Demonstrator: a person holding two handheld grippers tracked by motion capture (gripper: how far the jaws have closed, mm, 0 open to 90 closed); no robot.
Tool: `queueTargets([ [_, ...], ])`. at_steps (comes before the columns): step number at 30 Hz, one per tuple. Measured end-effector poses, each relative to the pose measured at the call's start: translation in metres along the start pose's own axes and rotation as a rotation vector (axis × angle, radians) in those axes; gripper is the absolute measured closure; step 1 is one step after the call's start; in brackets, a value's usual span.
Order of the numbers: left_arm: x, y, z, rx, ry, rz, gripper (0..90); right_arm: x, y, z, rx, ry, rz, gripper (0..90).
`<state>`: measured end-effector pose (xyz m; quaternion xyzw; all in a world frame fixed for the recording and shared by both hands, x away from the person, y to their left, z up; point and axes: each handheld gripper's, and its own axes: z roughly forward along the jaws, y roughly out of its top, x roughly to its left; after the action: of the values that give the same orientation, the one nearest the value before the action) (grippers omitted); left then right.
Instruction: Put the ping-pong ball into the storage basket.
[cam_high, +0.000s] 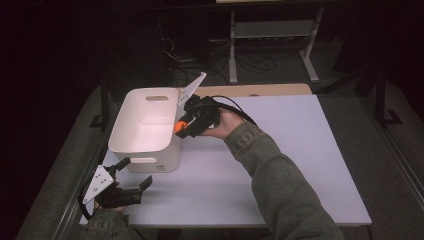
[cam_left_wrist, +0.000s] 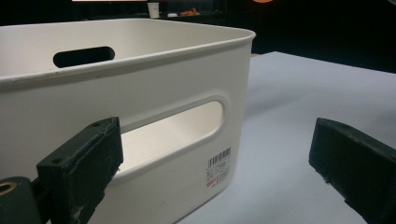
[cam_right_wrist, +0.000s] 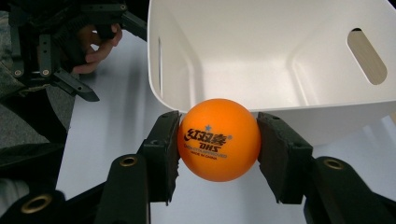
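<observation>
Table (cam_right_wrist: 116, 116); lettered orange ball (cam_right_wrist: 218, 140) close-up

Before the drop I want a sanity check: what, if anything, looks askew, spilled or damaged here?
Nothing stands out. The white bin sits upright on the table, the right claw grips an intact orange ball by its rim, and the left claw is open nearby.

The room is looking very dark. A white table (cam_high: 300, 150) is sitting in the light. Behind its far edge, a metal stand (cam_high: 272, 30) and some cables (cam_high: 250, 62) are lying on the floor.
</observation>
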<state>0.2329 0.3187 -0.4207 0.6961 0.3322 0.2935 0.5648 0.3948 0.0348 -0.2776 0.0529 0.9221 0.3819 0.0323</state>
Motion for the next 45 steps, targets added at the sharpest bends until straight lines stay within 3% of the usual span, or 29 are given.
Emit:
queueTargets([
  [22, 0.000, 0.000, 0.000, -0.003, -0.007, -0.001, 2.4, -0.001, 0.028, 0.013, 0.000, 0.025, -0.037, 49.5],
  [45, 0.000, 0.001, 0.000, -0.007, -0.013, 0.002, 2.4, -0.011, 0.040, 0.032, 0.019, 0.014, -0.039, 49.5],
])
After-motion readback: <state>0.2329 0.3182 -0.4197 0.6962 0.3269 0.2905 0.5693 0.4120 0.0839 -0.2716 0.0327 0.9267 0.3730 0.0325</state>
